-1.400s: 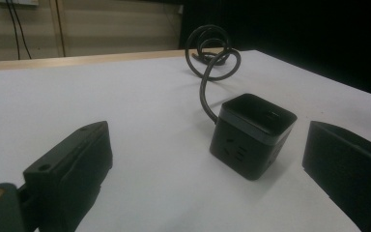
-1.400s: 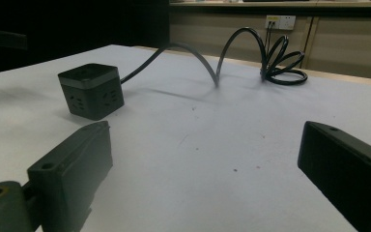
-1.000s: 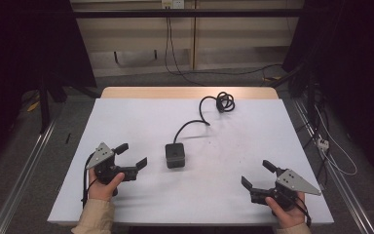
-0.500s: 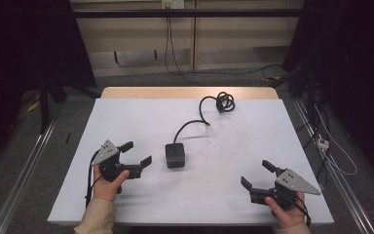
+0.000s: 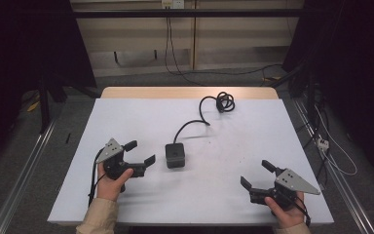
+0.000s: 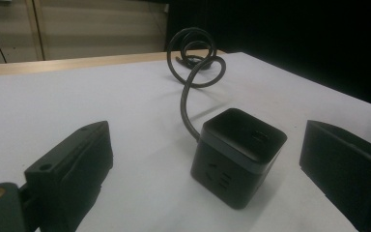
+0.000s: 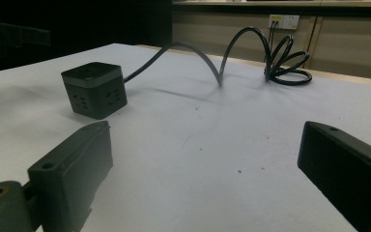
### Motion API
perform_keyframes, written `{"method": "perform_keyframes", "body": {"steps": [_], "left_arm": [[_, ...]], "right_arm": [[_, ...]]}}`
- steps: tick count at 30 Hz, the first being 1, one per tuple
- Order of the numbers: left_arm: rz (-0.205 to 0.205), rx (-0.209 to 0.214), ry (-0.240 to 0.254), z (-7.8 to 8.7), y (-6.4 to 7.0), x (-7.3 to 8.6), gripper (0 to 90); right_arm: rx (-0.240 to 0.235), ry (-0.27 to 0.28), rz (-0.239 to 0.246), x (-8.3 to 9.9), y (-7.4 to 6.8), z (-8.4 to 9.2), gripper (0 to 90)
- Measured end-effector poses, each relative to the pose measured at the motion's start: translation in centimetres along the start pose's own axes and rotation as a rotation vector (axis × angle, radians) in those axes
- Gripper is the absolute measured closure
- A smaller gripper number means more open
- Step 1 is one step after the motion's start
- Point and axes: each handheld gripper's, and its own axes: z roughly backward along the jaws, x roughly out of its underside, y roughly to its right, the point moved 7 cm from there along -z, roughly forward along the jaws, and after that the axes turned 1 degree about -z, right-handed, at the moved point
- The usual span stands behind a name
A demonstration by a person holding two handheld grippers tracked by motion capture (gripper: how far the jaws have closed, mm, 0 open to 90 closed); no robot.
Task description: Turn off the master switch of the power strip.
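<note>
A: Your left gripper (image 5: 142, 152) sits with its jaws spread wide and nothing between them. Why hold it there?

B: Because the cube (image 5: 175, 155) is just ahead of its tips, a little past the right-hand jaw, resting flat on the table (image 5: 126, 117). In the left gripper view the cube (image 6: 238, 155) stands between the two jaws but beyond them, so you're lined up for a grasp and not yet on it.

A: And the gap that wide?

B: I'd judge it's to clear the cube's sides with room to spare. You can slide forward without nudging it.

A: What about the cord (image 5: 202, 112)?

B: It leaves the cube's far face and arches away from you, ending in a coil (image 5: 224, 102) well beyond. That keeps it out of your jaws' path.

A: And your right gripper (image 5: 257, 174)?

B: Also spread wide, empty, well apart from the cube. From its own view the cube (image 7: 92, 89) lies ahead and to the left. It looks parked, perhaps ready for the cord once you lift.
</note>
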Motion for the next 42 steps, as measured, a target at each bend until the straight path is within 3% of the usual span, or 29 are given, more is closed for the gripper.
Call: {"method": "perform_keyframes", "body": {"steps": [23,42], "left_arm": [[-0.005,0.014,0.0,-2.0,0.6,-0.7,4.9],[-0.042,0.039,-0.02,-3.2,1.3,-0.9,10.9]], "right_arm": [[0.001,0.0,0.001,0.0,0.1,0.0,4.4],[-0.001,0.0,0.0,0.0,0.1,0.1,4.5]]}}
